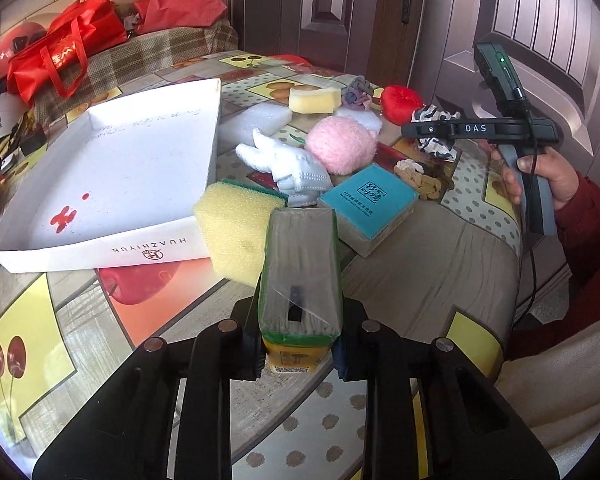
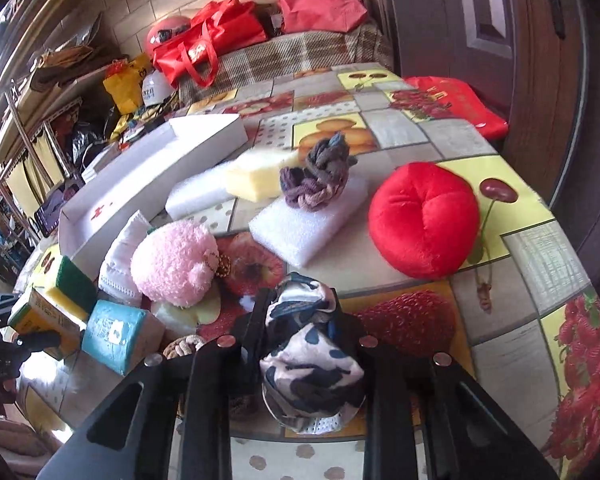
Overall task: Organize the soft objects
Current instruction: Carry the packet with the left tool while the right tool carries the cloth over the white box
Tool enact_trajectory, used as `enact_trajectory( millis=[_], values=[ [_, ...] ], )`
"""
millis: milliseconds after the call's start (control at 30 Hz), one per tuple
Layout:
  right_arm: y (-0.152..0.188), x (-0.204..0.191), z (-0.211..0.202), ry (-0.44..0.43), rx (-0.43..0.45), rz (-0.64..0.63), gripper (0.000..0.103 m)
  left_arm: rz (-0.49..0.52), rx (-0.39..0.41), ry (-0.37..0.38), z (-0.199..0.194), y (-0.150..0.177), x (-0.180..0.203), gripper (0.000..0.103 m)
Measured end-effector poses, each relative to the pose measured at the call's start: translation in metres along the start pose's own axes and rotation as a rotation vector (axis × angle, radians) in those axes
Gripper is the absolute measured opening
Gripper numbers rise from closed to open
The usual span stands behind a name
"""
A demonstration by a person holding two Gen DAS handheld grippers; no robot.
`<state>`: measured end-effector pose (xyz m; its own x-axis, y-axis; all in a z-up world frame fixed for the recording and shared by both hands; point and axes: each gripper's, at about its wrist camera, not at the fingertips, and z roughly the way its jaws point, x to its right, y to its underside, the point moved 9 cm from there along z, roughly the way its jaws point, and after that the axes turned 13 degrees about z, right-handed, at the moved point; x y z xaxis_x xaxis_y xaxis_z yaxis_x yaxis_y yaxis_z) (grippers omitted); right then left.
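In the left wrist view my left gripper point(image 1: 300, 320) is shut on a plastic-wrapped tissue pack point(image 1: 300, 264) with green edges and a yellow end, held just above the table. A yellow sponge point(image 1: 236, 224) with a green scourer leans against the white box point(image 1: 120, 168) to its left. In the right wrist view my right gripper point(image 2: 300, 320) is shut on a crumpled black-and-white cloth point(image 2: 312, 360). Beyond it lie a red plush cushion point(image 2: 424, 220), a knotted grey-purple rope point(image 2: 316, 176) on white foam point(image 2: 308, 224), and a pink plush ball point(image 2: 176, 268).
A blue tissue pack point(image 1: 366, 204), a white mask point(image 1: 288, 168), a second yellow sponge point(image 1: 312, 100) and a beige knotted cloth point(image 1: 416, 180) crowd the fruit-patterned tablecloth point(image 1: 420, 272). Red bags point(image 2: 204, 48) sit on the checked bench behind. A dark door point(image 1: 540, 40) stands at the right.
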<state>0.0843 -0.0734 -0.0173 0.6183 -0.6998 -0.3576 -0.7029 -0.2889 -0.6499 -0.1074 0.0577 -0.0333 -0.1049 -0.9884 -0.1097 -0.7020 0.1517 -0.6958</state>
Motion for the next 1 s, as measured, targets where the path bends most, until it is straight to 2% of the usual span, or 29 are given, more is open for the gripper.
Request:
enact_trajectory(
  millis=[100, 233, 333, 433, 500, 600, 700, 767, 1000],
  values=[
    [-0.015, -0.006, -0.025, -0.038, 0.114, 0.014, 0.024, -0.009, 0.077, -0.041, -0.016, -0.004, -0.007, 0.024],
    [-0.027, -0.035, -0.056, -0.118, 0.259, -0.027, 0.024, -0.058, 0.231, -0.157, -0.048, -0.013, -0.028, 0.024],
    [-0.034, -0.064, -0.071, -0.171, 0.358, -0.067, 0.024, -0.08, 0.357, -0.285, -0.077, -0.016, -0.047, 0.024],
    [-0.036, -0.085, -0.071, -0.2, 0.421, -0.088, 0.024, -0.102, 0.418, -0.447, -0.098, -0.011, -0.071, 0.024],
    [-0.033, -0.097, -0.062, -0.215, 0.415, -0.09, 0.024, -0.15, 0.435, -0.515, -0.107, 0.0, -0.09, 0.024],
    [-0.024, -0.112, -0.041, -0.236, 0.376, -0.101, 0.024, -0.249, 0.451, -0.55, -0.117, 0.013, -0.114, 0.024],
    [-0.012, -0.13, -0.024, -0.259, 0.344, -0.125, 0.024, -0.264, 0.447, -0.611, -0.124, 0.021, -0.128, 0.024],
    [-0.005, -0.143, -0.014, -0.284, 0.305, -0.125, 0.024, -0.292, 0.445, -0.61, -0.124, 0.025, -0.136, 0.024],
    [0.002, -0.195, -0.001, -0.357, 0.302, -0.169, 0.024, -0.335, 0.436, -0.653, -0.121, 0.028, -0.152, 0.024]
  ],
)
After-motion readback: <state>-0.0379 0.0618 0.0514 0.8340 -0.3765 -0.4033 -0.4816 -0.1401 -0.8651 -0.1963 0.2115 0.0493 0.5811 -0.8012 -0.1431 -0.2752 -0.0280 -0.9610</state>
